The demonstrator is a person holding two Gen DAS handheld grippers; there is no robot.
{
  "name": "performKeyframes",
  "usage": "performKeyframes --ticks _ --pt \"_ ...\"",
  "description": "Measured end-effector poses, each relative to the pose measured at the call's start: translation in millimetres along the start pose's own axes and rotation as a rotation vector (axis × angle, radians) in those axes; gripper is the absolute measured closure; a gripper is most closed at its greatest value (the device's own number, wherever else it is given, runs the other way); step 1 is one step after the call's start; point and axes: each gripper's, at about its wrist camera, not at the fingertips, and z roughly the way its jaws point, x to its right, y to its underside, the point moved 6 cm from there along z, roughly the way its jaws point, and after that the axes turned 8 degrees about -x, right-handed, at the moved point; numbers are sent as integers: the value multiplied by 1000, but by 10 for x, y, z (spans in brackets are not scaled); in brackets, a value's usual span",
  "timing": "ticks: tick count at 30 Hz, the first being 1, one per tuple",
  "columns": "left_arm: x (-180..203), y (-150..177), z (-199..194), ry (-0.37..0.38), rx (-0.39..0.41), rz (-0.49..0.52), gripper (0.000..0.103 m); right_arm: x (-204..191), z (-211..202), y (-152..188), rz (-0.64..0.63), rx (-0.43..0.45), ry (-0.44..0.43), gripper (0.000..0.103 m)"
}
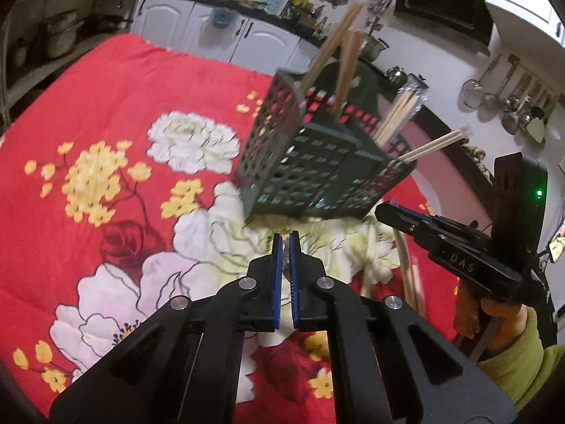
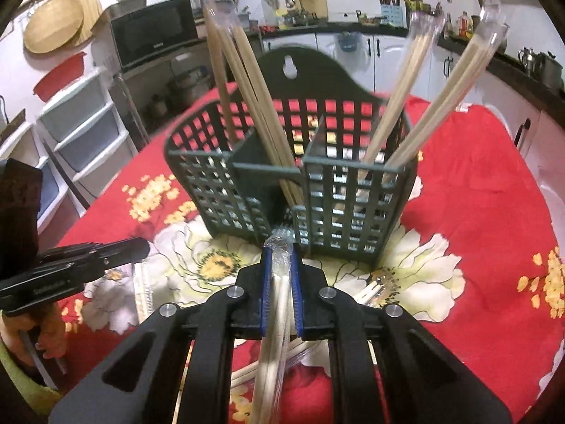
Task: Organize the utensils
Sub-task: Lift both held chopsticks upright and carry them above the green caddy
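Observation:
A dark green lattice utensil holder with several compartments stands on the red floral cloth; it also shows in the left wrist view. Wrapped chopstick pairs lean in its left and right compartments. My right gripper is shut on a plastic-wrapped chopstick pair, just in front of the holder's base. My left gripper is shut and empty, just short of the holder; it shows at the left of the right wrist view.
More wrapped chopsticks lie on the cloth in front of the holder and to the left. Kitchen counters and white cabinets ring the table. A microwave and drawers stand at left.

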Motion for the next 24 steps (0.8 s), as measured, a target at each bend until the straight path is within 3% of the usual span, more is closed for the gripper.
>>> performKeyframes --ticks 24 --pt "982 -479 -452 92 137 220 102 -7 -1156 -268 -20 256 10 97"
